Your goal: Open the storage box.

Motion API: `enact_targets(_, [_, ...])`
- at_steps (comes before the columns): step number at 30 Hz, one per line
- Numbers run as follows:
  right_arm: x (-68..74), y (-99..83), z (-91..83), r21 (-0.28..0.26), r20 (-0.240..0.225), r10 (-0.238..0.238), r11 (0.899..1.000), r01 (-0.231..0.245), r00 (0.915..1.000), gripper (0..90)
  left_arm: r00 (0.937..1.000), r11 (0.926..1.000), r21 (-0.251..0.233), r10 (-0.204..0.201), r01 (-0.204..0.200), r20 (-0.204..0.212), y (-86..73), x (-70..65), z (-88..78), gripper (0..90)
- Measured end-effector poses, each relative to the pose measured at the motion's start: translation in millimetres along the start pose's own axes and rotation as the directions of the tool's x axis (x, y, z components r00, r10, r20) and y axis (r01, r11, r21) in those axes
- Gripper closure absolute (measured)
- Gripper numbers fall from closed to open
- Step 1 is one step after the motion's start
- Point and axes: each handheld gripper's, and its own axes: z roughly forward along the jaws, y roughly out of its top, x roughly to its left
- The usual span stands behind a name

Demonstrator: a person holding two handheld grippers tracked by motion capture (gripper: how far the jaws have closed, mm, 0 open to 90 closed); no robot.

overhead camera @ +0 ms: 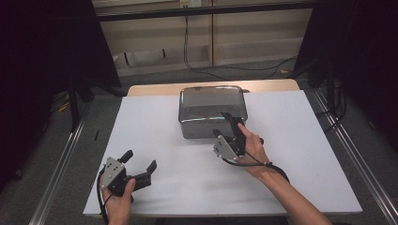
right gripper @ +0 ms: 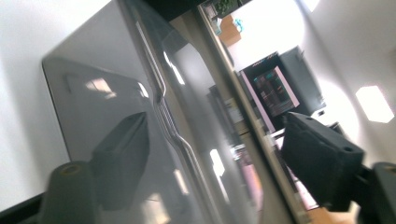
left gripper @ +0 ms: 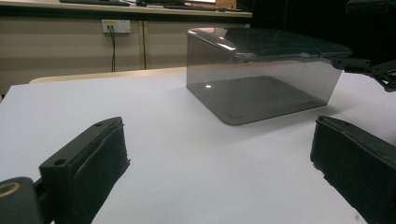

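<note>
At the far middle of the white tabletop (overhead camera: pixel 164 140) stands the smoked clear box (overhead camera: pixel 212 111), a rounded-cornered plastic container with a lid (left gripper: pixel 280 43) seated on top; nothing can be made out inside it. Its walls look thin, hard and glossy, so I judge it light, stiff and slippery: it would likely skid on the smooth board if pushed from one side, and it could crack or scuff if squeezed hard. The best hold seems to be the overhanging lid edge on the near right side, where a jaw can go above and another below, instead of the slick flat walls.

The right gripper (overhead camera: pixel 231 127) is at that near right corner, turned on its side. In the right gripper view one jaw lies against the tinted side wall and the other stands off beyond the lid rim (right gripper: pixel 161 100), so the jaws straddle the lid edge part-way spread, with the pads not yet pressing on it as far as I can tell. Lifting there would probably raise the lid and leave the box seated.

Well apart, at the near left of the table, the left gripper (overhead camera: pixel 140 161) rests in its hand (overhead camera: pixel 117 199) with jaws spread wide and nothing between them, pointing toward the box across bare board.
</note>
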Motion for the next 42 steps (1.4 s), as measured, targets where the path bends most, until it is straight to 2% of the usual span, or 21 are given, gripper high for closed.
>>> enact_targets(1, [0.0, 0.0, 0.0, 0.000, 0.000, 0.000, 1.000, 0.000, 1.0000, 26.9, 1.0000, 1.0000, -0.006, 0.004, -0.004, -0.003, 0.2, -0.1, -0.4, 3.6])
enact_targets(5, [4.4, 2.8, 2.7, 0.010, 0.007, -0.097, 0.995, 0.097, 0.9953, 33.5, 0.9999, 0.9999, -0.009, 0.010, -0.010, 0.000, 0.9, -0.8, -1.0, 3.6])
enact_targets(6, [5.9, 4.1, 3.9, 0.012, 0.008, -0.145, 0.989, 0.145, 0.9894, 37.8, 0.9999, 0.9999, -0.007, 0.012, -0.012, -0.002, 0.8, -0.8, -0.9, 3.6])
enact_targets(7, [5.9, 4.1, 3.9, 0.012, 0.008, -0.145, 0.989, 0.145, 0.9894, 37.8, 0.9999, 0.9999, -0.006, 0.010, -0.010, 0.000, 0.5, -0.8, -0.4, 3.6])
enact_targets(10, [8.0, 5.9, 6.7, 0.016, 0.006, -0.205, 0.979, 0.205, 0.9788, 39.2, 0.9999, 0.9999, -0.007, 0.010, -0.010, -0.001, 0.6, -0.5, -0.4, 3.6])
enact_targets(16, [13.2, 7.2, 12.5, 0.035, -0.020, -0.246, 0.968, 0.247, 0.9690, 47.9, 1.0000, 0.9999, -0.010, 0.006, -0.006, 0.001, 0.6, -0.4, -0.9, 3.6])
enact_targets(17, [14.9, 7.5, 13.5, 0.045, -0.024, -0.264, 0.963, 0.265, 0.9641, 50.5, 1.0000, 0.9999, -0.009, 0.007, -0.007, 0.001, 0.7, -0.2, -0.9, 3.6])
enact_targets(20, [15.8, 7.3, 14.7, 0.052, -0.031, -0.276, 0.959, 0.277, 0.9608, 52.5, 1.0000, 0.9999, -0.008, 0.008, -0.008, 0.002, 0.7, -0.2, -0.6, 3.6])
enact_targets(23, [15.7, 6.4, 16.6, 0.059, -0.040, -0.275, 0.959, 0.277, 0.9607, 56.1, 1.0000, 0.9999, -0.005, 0.009, -0.009, 0.003, 0.5, -0.2, -0.5, 3.6])
enact_targets(24, [15.9, 5.7, 17.5, 0.067, -0.046, -0.266, 0.961, 0.268, 0.9630, 59.0, 0.9999, 0.9999, -0.004, 0.010, -0.010, 0.004, 0.5, -0.1, -0.3, 3.6])
enact_targets(27, [15.0, 6.0, 18.4, 0.063, -0.047, -0.270, 0.960, 0.273, 0.9616, 61.8, 0.9999, 0.9999, -0.001, 0.015, -0.015, 0.003, 0.5, 0.0, -0.3, 3.5])
enact_targets(28, [15.3, 6.5, 18.2, 0.064, -0.047, -0.263, 0.962, 0.266, 0.9637, 64.9, 0.9999, 0.9999, -0.001, 0.015, -0.015, 0.003, 0.4, 0.0, -0.2, 3.6])
enact_targets(33, [15.8, 6.1, 18.8, 0.063, -0.053, -0.251, 0.965, 0.254, 0.9666, 68.4, 0.9999, 0.9999, -0.001, 0.013, -0.013, 0.003, 0.4, 0.0, 0.0, 3.6])
enact_targets(40, [15.7, 6.5, 19.3, 0.061, -0.072, -0.239, 0.968, 0.243, 0.9685, 77.5, 0.9999, 0.9999, -0.001, 0.013, -0.013, 0.007, 0.6, -0.6, 0.1, 3.7])
enact_targets(42, [15.4, 6.7, 19.0, 0.064, -0.074, -0.231, 0.970, 0.236, 0.9700, 77.7, 0.9998, 0.9999, -0.003, 0.017, -0.017, 0.008, 0.9, -1.0, 0.1, 3.7])
